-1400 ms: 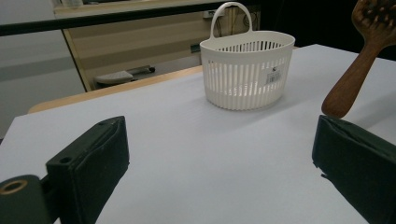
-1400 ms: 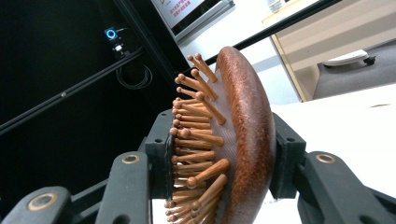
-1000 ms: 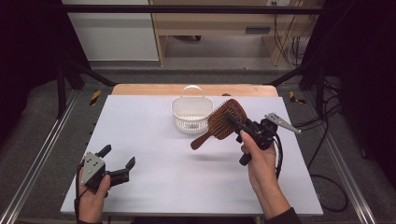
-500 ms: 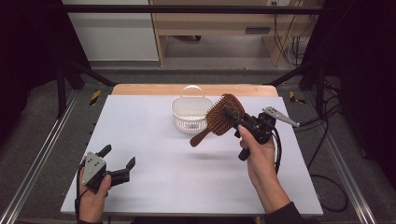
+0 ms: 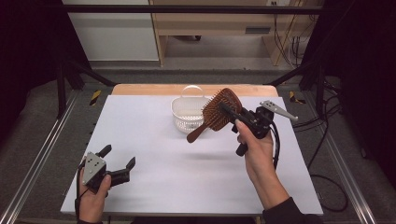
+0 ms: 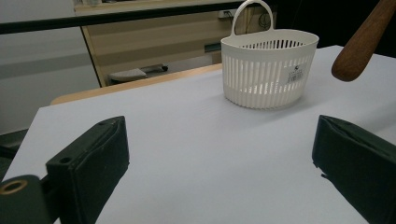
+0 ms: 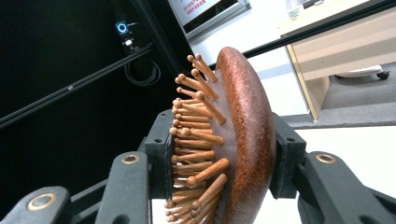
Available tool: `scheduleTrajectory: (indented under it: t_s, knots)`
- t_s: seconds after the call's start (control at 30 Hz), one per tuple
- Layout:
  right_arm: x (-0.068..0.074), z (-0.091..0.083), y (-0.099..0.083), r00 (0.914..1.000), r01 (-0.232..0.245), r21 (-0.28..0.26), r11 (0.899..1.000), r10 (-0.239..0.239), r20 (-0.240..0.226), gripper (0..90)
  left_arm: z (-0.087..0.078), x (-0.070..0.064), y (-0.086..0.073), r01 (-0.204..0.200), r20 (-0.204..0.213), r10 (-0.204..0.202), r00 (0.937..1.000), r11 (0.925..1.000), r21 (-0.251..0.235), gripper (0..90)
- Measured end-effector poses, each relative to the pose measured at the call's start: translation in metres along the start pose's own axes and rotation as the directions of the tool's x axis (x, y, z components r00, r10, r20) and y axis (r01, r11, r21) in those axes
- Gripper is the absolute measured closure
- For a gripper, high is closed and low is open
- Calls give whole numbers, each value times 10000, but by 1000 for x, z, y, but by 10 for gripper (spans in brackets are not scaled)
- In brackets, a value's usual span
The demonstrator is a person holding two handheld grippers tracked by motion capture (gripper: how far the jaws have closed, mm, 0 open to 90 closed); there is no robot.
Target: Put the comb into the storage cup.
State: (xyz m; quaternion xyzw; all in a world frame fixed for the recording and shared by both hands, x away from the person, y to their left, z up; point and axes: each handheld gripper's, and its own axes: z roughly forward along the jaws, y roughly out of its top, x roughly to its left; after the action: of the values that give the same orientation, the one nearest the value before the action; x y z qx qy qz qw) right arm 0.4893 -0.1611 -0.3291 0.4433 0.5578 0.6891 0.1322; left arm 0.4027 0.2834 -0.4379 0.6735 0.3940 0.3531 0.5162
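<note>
Right gripper (image 5: 232,115), fingers clamped on the hairbrush (image 5: 219,112), has drifted toward the worktop's far edge, nearing the basket (image 5: 186,115); left gripper (image 5: 118,164) idles wide.

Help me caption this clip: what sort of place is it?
Probably a lab recording station, not a home: a white table framed by black rails, loose cables on the grey floor, and handheld grippers, the right gripper holding a wooden hairbrush.
</note>
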Motion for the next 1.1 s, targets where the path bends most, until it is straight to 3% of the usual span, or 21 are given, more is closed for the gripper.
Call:
scheduleTrajectory:
  t_s: [0.63, 1.1]
  knots:
    - [16, 34, 29, 9998, -190, -269, 9995, 187, -113, 528, 0, 1, -1, 97, -38, -97, 9999, 10000, -3, 40]
    - [18, 69, 57, 9994, -33, -551, 9985, 52, 330, 527, 0, 4, -2, 277, -69, -277, 9996, 9996, -51, 40]
